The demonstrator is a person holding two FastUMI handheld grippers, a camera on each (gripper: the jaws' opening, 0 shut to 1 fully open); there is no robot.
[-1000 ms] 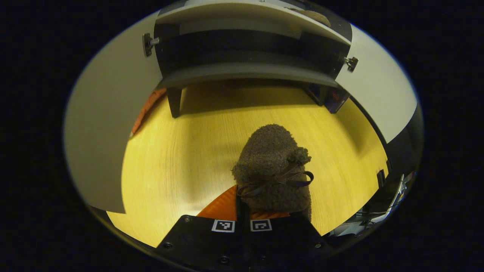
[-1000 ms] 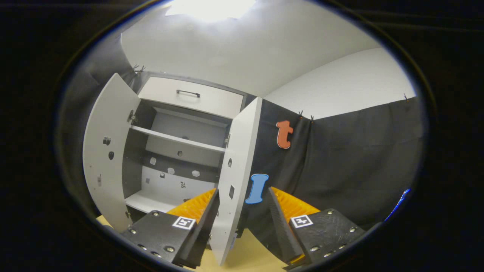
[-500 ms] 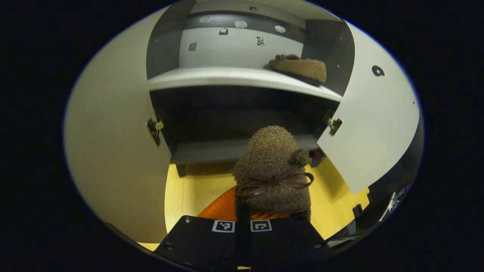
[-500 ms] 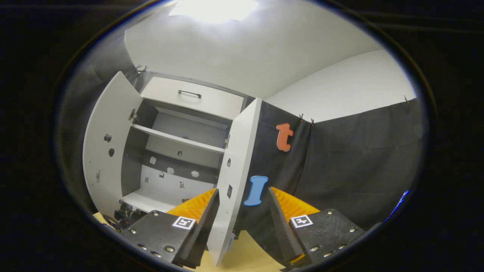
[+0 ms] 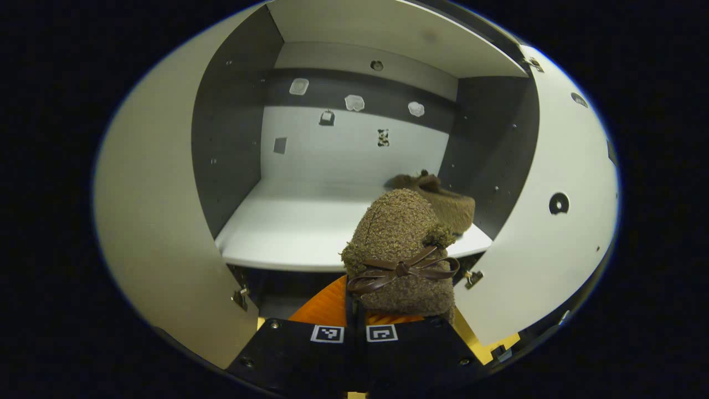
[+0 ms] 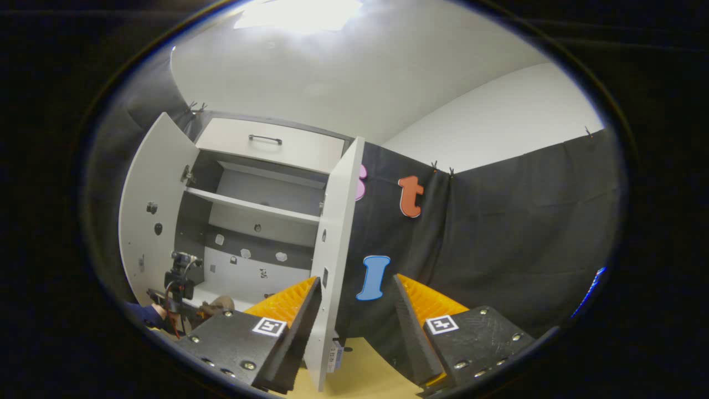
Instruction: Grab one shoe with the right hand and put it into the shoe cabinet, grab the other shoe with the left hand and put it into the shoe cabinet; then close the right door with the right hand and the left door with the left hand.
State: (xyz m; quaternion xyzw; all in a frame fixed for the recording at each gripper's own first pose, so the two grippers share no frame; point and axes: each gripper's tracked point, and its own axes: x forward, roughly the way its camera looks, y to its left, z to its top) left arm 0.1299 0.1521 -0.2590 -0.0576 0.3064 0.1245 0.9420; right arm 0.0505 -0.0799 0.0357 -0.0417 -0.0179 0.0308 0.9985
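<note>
Looking along my left gripper (image 5: 354, 310) in the left gripper view, I see its fingers drawn nearly together on the heel end of a fuzzy brown shoe (image 5: 400, 249) with a dark ribbon bow (image 5: 404, 270) across its top. That shoe points toward the open shoe cabinet (image 5: 232, 127), its toe just over the front edge of the white shelf (image 5: 288, 233). The other shoe (image 5: 443, 202), same brown fuzz, lies on that shelf at the right, close to the dark side wall. The left door (image 5: 149, 221) and the right door (image 5: 543, 233) both stand swung open on either side of me. A strip of yellow floor (image 5: 482, 343) shows below the right door. Small pale marks dot the cabinet's back panel; I cannot tell what they are.

In the right gripper view, my right gripper (image 6: 354, 327) has its fingers spread wide apart with nothing between them. Ahead and to the left stands the shoe cabinet (image 6: 249, 221), both doors open, the right door (image 6: 332, 260) edge-on just beyond my left finger. A drawer with a dark handle (image 6: 265, 139) sits above the shelves. Low at the left, the left gripper (image 6: 177, 288) shows in front of the lower shelf, with a bit of brown shoe (image 6: 219, 303) beside it. Black cloth (image 6: 498, 238) covers the booth wall to the right.
</note>
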